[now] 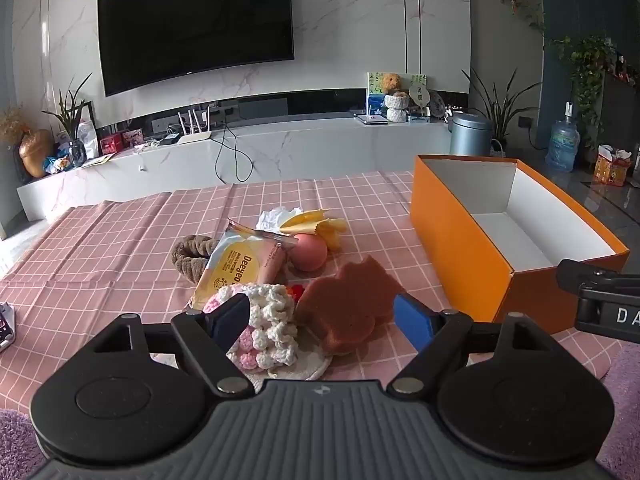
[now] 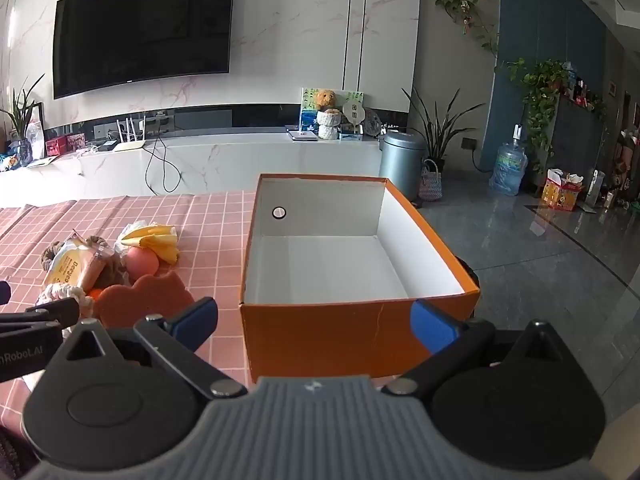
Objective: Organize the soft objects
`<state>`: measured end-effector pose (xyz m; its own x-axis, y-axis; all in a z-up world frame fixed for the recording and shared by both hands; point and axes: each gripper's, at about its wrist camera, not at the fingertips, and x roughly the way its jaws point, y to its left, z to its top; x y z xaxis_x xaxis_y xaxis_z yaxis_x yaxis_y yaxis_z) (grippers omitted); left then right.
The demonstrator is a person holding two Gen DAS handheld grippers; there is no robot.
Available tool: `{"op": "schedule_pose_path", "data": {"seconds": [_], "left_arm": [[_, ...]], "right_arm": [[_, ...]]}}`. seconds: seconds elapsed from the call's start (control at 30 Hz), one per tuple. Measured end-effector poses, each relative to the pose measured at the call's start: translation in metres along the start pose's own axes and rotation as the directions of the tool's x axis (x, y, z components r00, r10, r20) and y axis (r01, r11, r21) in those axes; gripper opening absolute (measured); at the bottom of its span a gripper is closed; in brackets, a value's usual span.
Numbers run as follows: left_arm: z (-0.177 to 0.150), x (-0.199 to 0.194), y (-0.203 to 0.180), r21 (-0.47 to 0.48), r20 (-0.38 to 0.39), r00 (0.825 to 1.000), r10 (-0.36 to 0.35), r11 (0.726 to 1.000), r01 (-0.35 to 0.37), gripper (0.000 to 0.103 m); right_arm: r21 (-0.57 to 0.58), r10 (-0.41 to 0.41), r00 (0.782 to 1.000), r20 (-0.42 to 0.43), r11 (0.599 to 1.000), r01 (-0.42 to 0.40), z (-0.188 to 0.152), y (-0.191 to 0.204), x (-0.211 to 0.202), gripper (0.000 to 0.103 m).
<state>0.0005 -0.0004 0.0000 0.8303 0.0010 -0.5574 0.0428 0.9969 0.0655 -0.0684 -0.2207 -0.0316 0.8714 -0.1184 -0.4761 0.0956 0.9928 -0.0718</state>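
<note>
Here both claws gape empty: the left gripper (image 1: 320, 316) could drag pink-and-white crocheted yarn (image 1: 266, 330) along with the brown scalloped sponge (image 1: 346, 306) beside the orange cardboard box (image 1: 476, 256); the right gripper (image 2: 314, 322) faces that box.

Right hand-held gripper (image 2: 314, 326), jaws spread wide, before an empty orange box (image 2: 360, 332) at twelve o'clock; soft objects, including a brown sponge (image 2: 140, 300), heaped at ten o'clock on the worktop (image 2: 216, 216).

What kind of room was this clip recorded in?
Most likely a home living room. A large wall-mounted television hangs above a long marble-look media console, with potted plants and a water jug on the tiled floor. The work surface is a table under a pink checked tablecloth.
</note>
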Motion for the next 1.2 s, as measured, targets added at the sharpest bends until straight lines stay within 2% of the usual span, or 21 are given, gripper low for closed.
{"op": "schedule_pose_path", "data": {"seconds": [1.2], "left_arm": [[-0.0025, 0.0019, 0.0015, -0.023, -0.013, 1.0, -0.01, 1.0, 0.01, 0.096]], "right_arm": [[0.001, 0.0, 1.0, -0.01, 1.0, 0.0, -0.0029, 0.0091, 0.0095, 0.101]]}}
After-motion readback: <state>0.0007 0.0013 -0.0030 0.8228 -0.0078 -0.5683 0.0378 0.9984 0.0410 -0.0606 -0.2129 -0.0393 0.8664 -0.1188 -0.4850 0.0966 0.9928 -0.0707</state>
